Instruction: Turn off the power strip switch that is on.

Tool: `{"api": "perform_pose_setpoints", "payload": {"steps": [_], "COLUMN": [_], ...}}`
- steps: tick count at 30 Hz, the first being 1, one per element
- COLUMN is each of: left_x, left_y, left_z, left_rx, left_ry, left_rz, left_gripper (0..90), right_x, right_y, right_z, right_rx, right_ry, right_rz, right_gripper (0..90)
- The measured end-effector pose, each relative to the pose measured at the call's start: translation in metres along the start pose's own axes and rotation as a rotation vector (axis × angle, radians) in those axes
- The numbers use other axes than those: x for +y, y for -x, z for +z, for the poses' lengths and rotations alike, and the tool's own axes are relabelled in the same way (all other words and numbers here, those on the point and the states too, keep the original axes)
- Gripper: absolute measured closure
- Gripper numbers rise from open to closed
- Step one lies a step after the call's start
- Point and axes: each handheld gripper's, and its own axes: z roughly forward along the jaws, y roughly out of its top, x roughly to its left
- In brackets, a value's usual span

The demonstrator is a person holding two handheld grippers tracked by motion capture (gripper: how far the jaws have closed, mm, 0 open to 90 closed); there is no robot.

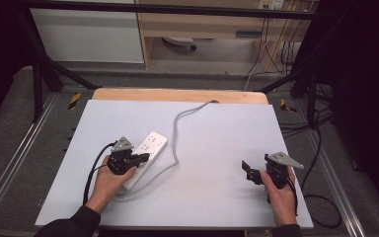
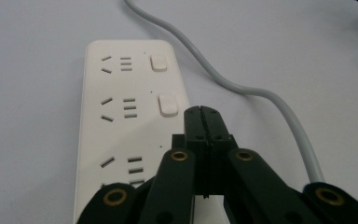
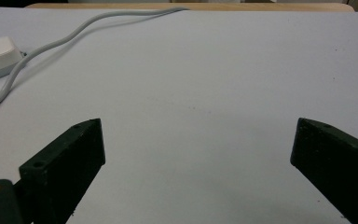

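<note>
A white power strip (image 1: 150, 148) (image 2: 121, 121) lies on the pale grey board, left of centre. Its grey cable (image 1: 176, 133) (image 2: 261, 93) (image 3: 74, 30) loops round and runs off the far edge. Several socket groups and two rocker switches (image 2: 167, 104) show on its top face. My left gripper (image 1: 145, 157) (image 2: 200, 109) is shut with nothing between its jaws. Its tips hover over the strip's edge, just beside the nearer switch. My right gripper (image 1: 256, 168) (image 3: 196, 123) stands open over bare board at the right, well away from the strip.
The board (image 1: 217, 138) rests on a wooden table (image 1: 177, 95) whose far edge shows behind it. Black frame bars (image 1: 44, 74) stand at both sides. Loose black cables (image 1: 321, 143) lie on the floor to the right. A shelf unit stands at the back.
</note>
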Motion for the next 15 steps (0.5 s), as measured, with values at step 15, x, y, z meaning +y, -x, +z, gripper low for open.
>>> {"api": "perform_pose_setpoints", "payload": {"steps": [15], "left_x": [0.0045], "left_y": [0.0036], "left_z": [-0.0040], "left_rx": [0.000], "left_ry": [0.093], "left_rz": [0.004], "left_gripper": [56.0], "right_x": [0.0001], "right_y": [-0.0001], "right_z": [0.0000], "right_rx": [0.001], "right_ry": [-0.001], "right_rz": [0.000], "right_gripper": [3.4]}}
